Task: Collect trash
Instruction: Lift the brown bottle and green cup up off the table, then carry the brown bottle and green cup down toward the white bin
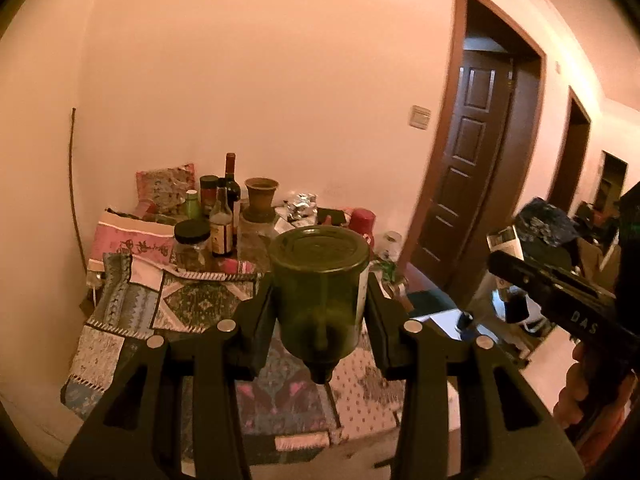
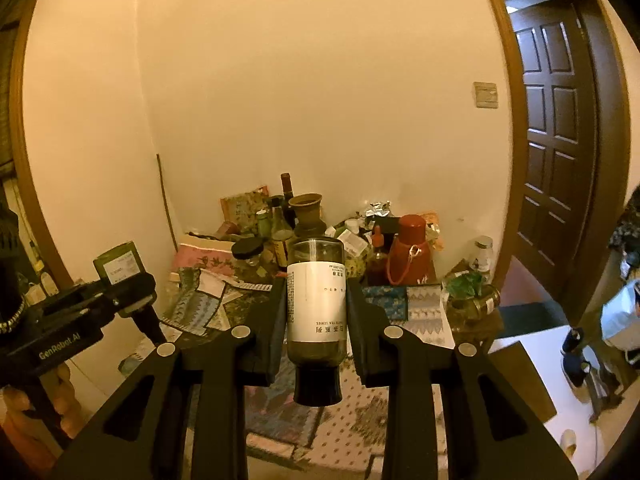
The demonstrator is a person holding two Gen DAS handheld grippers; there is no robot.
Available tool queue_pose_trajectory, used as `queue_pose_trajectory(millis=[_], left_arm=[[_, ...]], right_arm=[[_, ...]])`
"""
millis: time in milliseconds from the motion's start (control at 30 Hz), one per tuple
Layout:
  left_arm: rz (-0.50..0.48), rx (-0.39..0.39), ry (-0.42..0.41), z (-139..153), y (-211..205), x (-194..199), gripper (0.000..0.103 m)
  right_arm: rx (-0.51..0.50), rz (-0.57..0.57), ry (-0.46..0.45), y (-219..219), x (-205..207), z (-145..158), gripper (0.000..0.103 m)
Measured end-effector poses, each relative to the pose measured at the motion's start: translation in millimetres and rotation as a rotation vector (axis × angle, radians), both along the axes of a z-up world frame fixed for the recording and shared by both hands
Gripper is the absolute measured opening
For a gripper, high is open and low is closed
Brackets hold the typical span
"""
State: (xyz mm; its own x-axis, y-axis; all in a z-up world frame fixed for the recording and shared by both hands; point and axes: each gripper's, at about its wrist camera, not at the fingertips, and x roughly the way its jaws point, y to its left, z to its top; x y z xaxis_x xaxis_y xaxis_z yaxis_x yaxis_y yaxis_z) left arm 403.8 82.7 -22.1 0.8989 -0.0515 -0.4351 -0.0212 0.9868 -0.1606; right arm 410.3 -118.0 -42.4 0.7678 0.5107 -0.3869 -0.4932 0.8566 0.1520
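Observation:
My left gripper [image 1: 320,288] is shut on a green glass bottle [image 1: 320,280], held with its base away from me and its neck toward the camera, above the table. It also shows in the right wrist view [image 2: 120,268] at the left. My right gripper [image 2: 316,300] is shut on a white-labelled bottle [image 2: 316,300] with a black cap toward the camera, raised above the table. That bottle [image 1: 506,240] and the right gripper's body show at the right of the left wrist view.
A table under a patchwork cloth [image 2: 400,300] stands against the wall, crowded with bottles [image 1: 230,184], jars [image 1: 192,244], a clay pot [image 2: 306,210], a red flask [image 2: 410,248] and crumpled foil [image 2: 376,210]. A brown door [image 2: 556,128] stands open at the right.

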Motion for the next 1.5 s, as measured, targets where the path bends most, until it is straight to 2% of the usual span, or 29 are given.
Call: queue_pose_trajectory(millis=[367,500,633,933,1100,1300,1500], left_arm=[[-0.091,0.025,0.026,-19.6,32.4,-138.0,0.041],[-0.111,0.026,0.043,-27.0,41.2,-176.7,0.041],[-0.128,0.007,0.084,-35.3,46.9,-203.1,0.041],[-0.137,-0.034,0.174,-59.5,44.6,-221.4,0.041],[-0.145,-0.053,0.262,-91.2,34.0,-214.9,0.041],[-0.131,-0.060,0.387,-148.9,17.9,-201.5,0.041],[-0.097,-0.075,0.492,-218.3,9.3,-184.7,0.041]], right_arm=[[0.012,-0.094,0.037,23.4,-124.5,-17.0,0.026],[0.011,-0.118,0.065,30.0,-163.2,-23.6,0.026],[-0.011,-0.127,0.102,35.2,-184.9,-29.2,0.026],[-0.056,-0.124,0.195,34.7,-207.9,-53.1,0.026],[-0.076,-0.112,0.263,30.8,-205.7,-81.3,0.026],[-0.121,-0.064,0.339,30.5,-190.7,-124.3,0.026],[-0.152,-0.034,0.432,27.7,-166.9,-184.9,0.026]])
